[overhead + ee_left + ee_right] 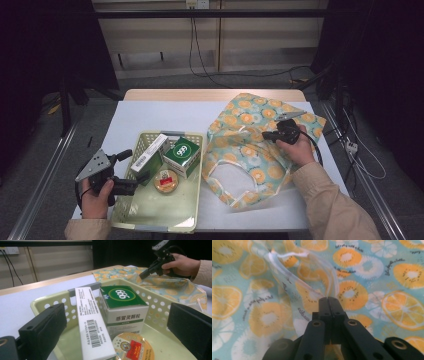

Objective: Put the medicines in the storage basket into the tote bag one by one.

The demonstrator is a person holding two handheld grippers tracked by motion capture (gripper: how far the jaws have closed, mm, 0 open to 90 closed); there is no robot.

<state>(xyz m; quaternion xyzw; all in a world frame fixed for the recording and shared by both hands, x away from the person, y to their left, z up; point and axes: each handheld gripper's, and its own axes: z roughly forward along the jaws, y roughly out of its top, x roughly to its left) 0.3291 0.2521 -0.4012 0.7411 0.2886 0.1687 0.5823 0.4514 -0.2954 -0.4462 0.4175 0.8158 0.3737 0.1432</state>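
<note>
While a fold of the bag (pixel 287 280) was pinched by the right claw (pixel 329 300) | left claw (pixel 117 325) spread at basket (pixel 150 215) | next judged: bag mouth to be opened for boxes.

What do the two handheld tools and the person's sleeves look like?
Both are black pistol-shaped tools: the left tool carries a grey three-cornered plate with dark holes, and the right tool trails a black cable. Their jaws are flat black bars with screw holes. The person wears beige sleeves.
</note>
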